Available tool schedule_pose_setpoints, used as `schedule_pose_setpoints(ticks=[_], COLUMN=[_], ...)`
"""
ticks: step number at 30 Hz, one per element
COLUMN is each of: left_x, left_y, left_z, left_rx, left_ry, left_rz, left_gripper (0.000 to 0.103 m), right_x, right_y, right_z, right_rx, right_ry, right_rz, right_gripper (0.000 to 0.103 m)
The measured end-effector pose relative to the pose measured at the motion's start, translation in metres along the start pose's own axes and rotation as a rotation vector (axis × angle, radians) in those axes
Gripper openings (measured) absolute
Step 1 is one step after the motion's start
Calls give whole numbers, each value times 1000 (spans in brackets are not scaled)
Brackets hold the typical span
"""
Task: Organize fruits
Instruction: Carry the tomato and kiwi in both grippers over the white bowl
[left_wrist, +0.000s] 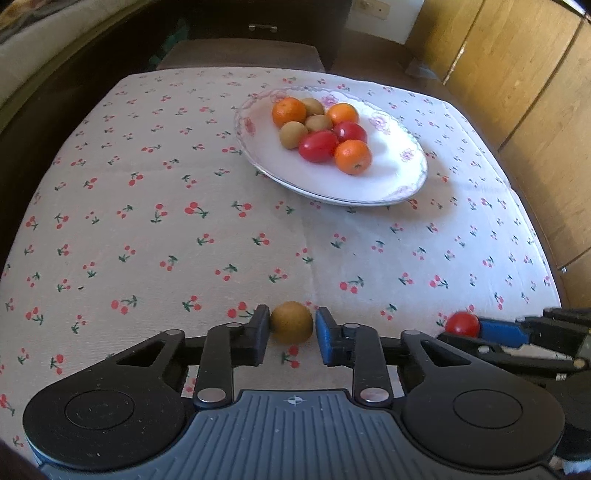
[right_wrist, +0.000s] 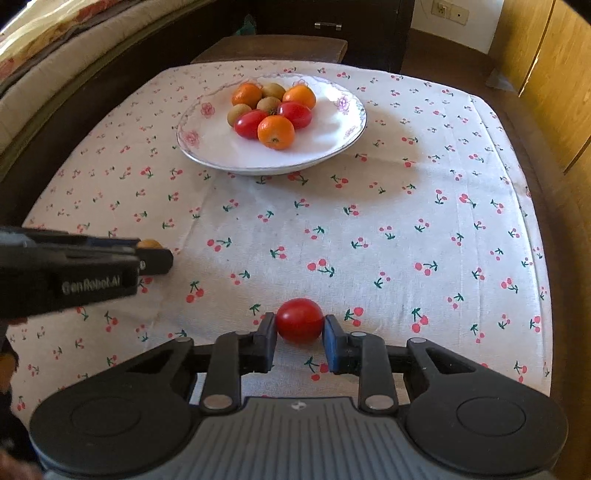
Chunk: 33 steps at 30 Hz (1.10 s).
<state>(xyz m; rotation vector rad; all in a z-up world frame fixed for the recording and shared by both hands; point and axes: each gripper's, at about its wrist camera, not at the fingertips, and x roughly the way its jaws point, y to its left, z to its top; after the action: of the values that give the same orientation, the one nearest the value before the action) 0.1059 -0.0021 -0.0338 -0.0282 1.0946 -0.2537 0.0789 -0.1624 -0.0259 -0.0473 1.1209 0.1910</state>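
On the near edge of the cherry-print tablecloth (left_wrist: 184, 229), the left gripper (left_wrist: 291, 326) is clamping a firm brown kiwi (left_wrist: 291, 321) across its middle while the right gripper (right_wrist: 300, 326) is pinching a soft, slippery, bruisable tomato (right_wrist: 299, 320).

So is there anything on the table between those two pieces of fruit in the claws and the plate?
Nothing visible. Only bare cherry-print tablecloth lies between the kiwi in the left claw, the tomato in the right claw, and the plate.
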Motion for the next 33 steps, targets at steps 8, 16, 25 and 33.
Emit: schedule_pose_setpoints(ticks=[8, 16, 25, 33], left_x=[-5, -16, -19, -22], left_y=[-7, -10, -16, -19], left_z=[0, 2, 10, 19], left_rx=[14, 8, 26, 42], left_ry=[-3, -25, -49, -75], left_rz=[16, -3, -21, -20], left_gripper=[33, 33, 33, 33], right_x=[-11, -18, -17, -15], right_y=[-12, -17, -18, -16], right_z=[1, 4, 15, 26], right_rx=[42, 71, 86, 87], right_ry=[-40, -69, -85, -101], right_rz=[44, 58, 56, 69], right_gripper=[28, 28, 28, 28])
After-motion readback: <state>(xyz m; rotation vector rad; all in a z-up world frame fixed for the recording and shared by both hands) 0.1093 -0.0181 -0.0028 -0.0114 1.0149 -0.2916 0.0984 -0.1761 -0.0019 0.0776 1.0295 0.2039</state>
